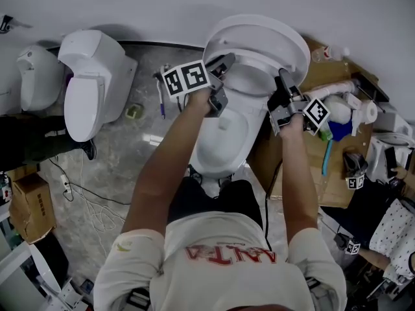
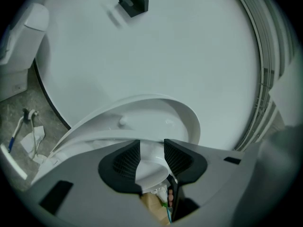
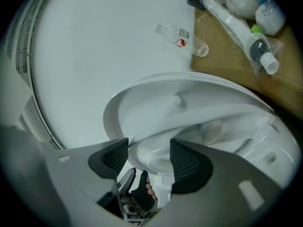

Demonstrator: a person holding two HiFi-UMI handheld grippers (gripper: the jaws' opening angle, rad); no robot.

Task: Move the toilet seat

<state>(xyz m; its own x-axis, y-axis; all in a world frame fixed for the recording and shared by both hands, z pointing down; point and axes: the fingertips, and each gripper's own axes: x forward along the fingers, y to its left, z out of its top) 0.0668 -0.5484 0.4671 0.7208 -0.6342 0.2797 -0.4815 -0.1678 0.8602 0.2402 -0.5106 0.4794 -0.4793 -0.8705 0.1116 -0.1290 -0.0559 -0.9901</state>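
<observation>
A white toilet [image 1: 224, 135] stands against the wall in the head view, its lid [image 1: 259, 34] up. The toilet seat [image 1: 256, 62] is lifted partway off the bowl, and both grippers hold it. My left gripper [image 1: 222, 65] grips its left rim, my right gripper [image 1: 284, 84] its right rim. In the left gripper view the seat rim [image 2: 94, 143] runs between the pads of the left gripper [image 2: 151, 157] and fills the gap. In the right gripper view the seat [image 3: 213, 119] likewise sits between the pads of the right gripper [image 3: 149, 157], under the lid [image 3: 156, 98].
A second toilet [image 1: 91, 83] and a third [image 1: 35, 76] stand to the left. Cables [image 1: 84, 199] and a cardboard box [image 1: 29, 206] lie on the floor. A cardboard sheet [image 1: 337, 173] at the right carries bottles and tubes. A plastic bottle [image 3: 182, 36] lies by the wall.
</observation>
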